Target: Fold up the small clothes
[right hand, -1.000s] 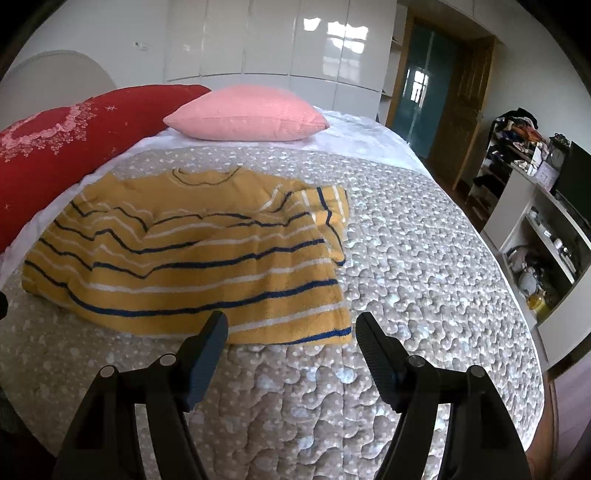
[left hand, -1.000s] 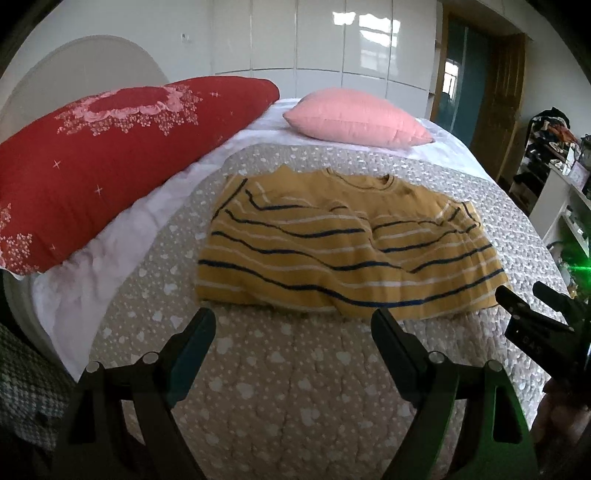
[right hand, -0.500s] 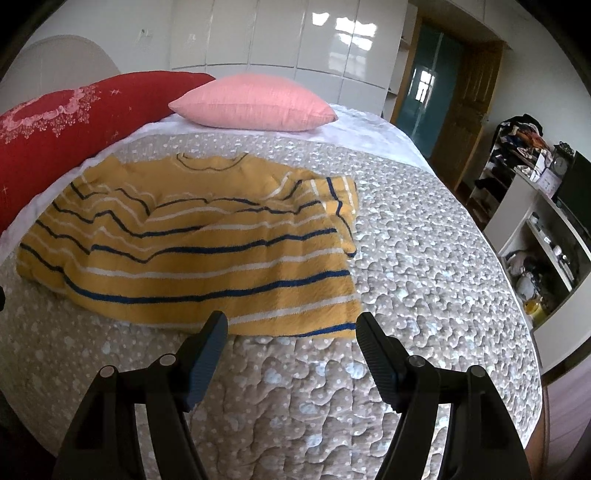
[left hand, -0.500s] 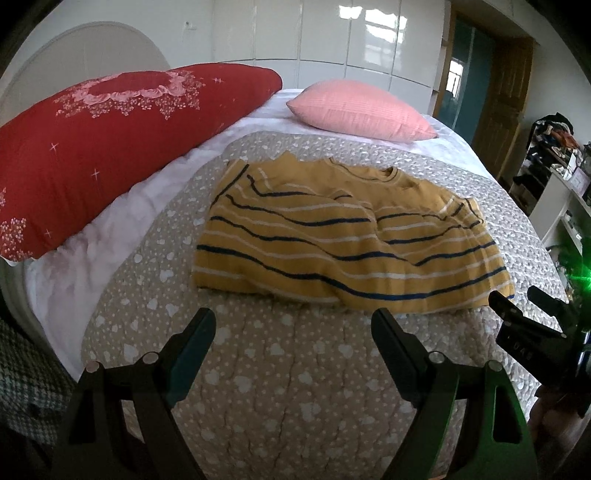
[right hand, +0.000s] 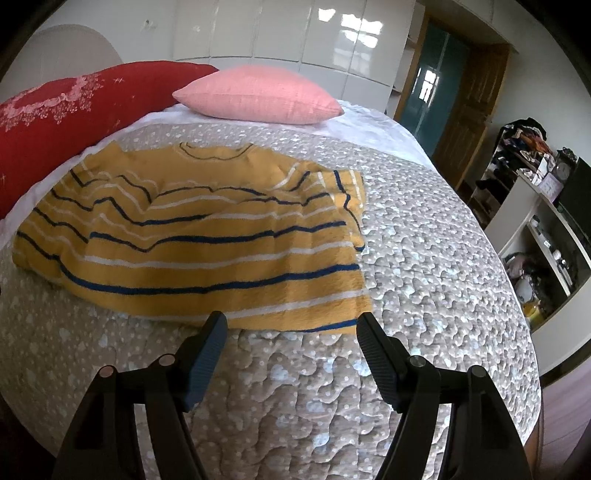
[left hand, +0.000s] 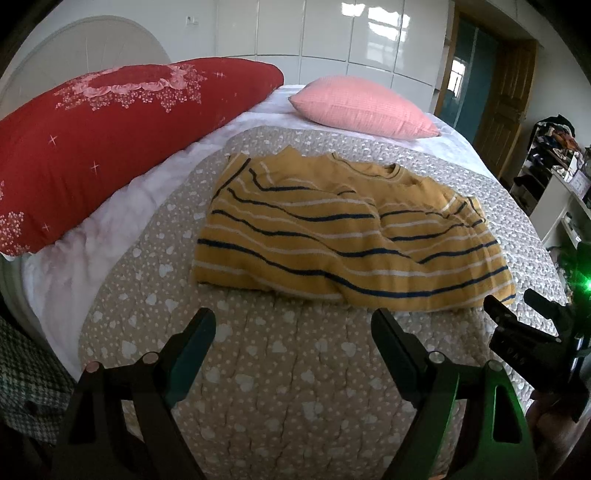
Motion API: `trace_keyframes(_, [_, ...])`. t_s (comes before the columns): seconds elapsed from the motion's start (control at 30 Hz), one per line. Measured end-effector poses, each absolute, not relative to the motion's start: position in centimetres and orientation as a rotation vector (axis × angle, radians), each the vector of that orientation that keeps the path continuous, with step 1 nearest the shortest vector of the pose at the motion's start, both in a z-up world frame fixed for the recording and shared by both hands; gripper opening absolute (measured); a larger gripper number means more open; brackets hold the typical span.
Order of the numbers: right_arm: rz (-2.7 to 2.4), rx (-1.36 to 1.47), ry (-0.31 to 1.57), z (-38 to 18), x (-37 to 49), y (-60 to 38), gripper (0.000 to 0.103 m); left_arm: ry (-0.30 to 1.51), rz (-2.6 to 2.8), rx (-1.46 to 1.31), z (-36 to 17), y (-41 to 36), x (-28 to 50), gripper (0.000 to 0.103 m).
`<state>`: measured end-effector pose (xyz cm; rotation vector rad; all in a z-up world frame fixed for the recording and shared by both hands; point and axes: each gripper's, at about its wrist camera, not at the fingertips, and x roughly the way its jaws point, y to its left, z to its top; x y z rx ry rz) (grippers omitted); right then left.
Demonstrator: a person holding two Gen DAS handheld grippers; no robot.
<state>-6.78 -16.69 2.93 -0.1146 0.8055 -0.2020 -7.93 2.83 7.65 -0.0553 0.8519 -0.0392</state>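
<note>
The yellow striped sweater [left hand: 351,243] lies flat but wrinkled on the quilt [left hand: 295,369], in the middle of the bed; its neck opening faces the pillows and its lower hem faces the two grippers; the stripes are dark blue and white.

The quilt is beige-grey with small white hearts and dots; under it a white sheet [left hand: 92,240] shows on the left side and at the head of the bed. A large red pillow with a pink flower pattern [left hand: 110,133] leans along the left side, and a pink pillow [left hand: 362,107] rests at the head. Behind the bed stands a glossy white wardrobe wall [right hand: 295,33]; to the right of it there is a wooden door [right hand: 465,114], and further right an open white shelf unit [right hand: 535,229] with many small things.

No writing can be read in either view.

The left gripper [left hand: 293,325] hangs over the bare quilt just in front of the hem, tilted downward; its jaws are wide apart and hold nothing. The right gripper [right hand: 291,326] hangs at the right corner of the hem, also tilted downward; its jaws are wide and empty, and the hem corner shows between the fingertips [right hand: 216,325]; whether they touch the cloth cannot be told.
</note>
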Motion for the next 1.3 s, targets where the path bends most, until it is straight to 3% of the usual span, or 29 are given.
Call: trace_keyframes(1.3, [-0.173,-0.130,0.855,1.4,-6.3,-16.5,0.078,0.892,-0.016,-0.032,6.1,3.2,-7.5,0.085])
